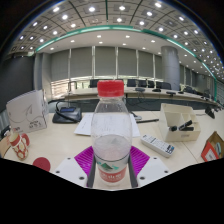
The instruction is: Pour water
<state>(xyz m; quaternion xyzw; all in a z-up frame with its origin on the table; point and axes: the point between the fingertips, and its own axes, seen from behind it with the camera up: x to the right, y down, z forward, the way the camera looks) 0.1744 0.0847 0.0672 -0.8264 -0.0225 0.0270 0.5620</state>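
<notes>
A clear plastic water bottle (111,130) with a red cap and a red and green label stands upright between my fingers. My gripper (112,162) is shut on it: the magenta pads (84,158) press on both sides of its lower body. The bottle's base is hidden below the fingers, so I cannot tell whether it rests on the white table (60,140). No cup or other vessel is plainly in view.
Beyond the bottle lie white papers (95,123). To the right are a white remote-like device (159,146) and a black and white box (181,119). To the left are a white card (27,109), a dark object (67,114) and a small red round thing (41,162).
</notes>
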